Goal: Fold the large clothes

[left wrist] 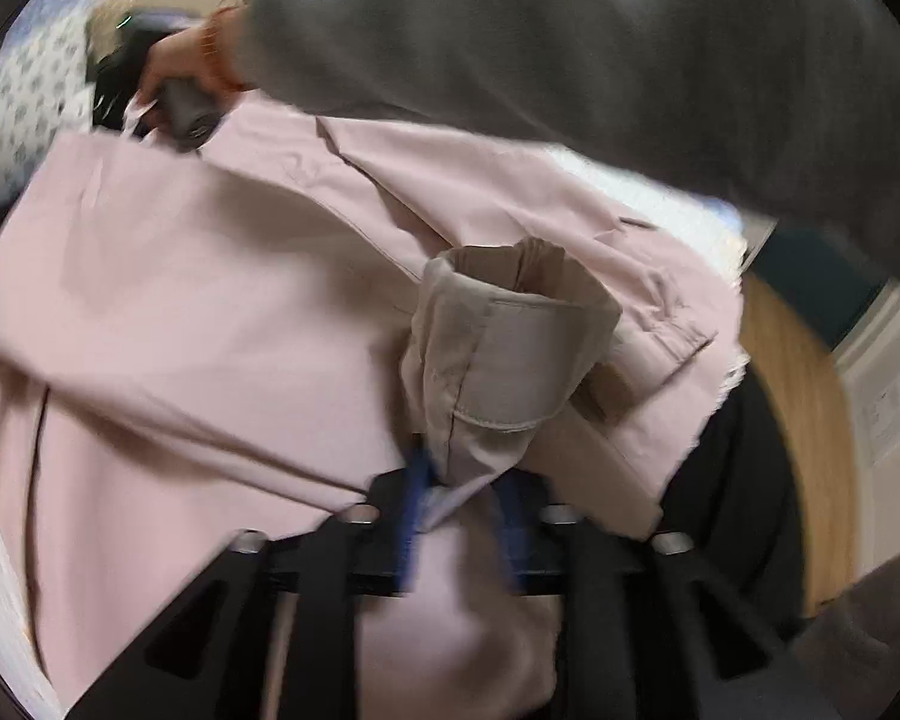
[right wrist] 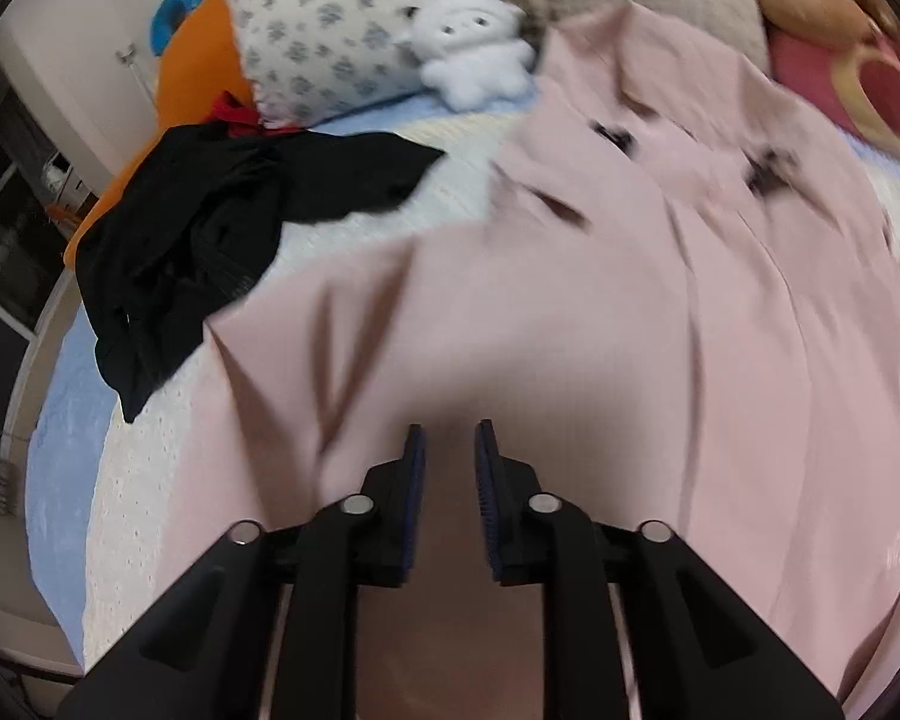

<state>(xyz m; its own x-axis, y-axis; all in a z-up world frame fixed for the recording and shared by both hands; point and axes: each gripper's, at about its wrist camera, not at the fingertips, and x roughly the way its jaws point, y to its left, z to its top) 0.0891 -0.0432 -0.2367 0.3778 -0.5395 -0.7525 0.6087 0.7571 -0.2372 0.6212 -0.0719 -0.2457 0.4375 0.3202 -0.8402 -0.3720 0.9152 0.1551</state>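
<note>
Nowhere legible text, pink coat (right wrist: 570, 330), right tongs (right wrist: 450, 444) apart

We see the coat (right wrist: 660, 312) spread across the bed (right wrist: 150, 468). Left of the coat lies a crumpled dark garment (right wrist: 210, 228), also on the bed. Behind the coat, a plush toy (right wrist: 471, 54) sits just at its far edge, with a patterned pillow (right wrist: 324, 30) left of the toy. Another stuffed toy (right wrist: 840, 30) lies behind the coat's right side.
</note>
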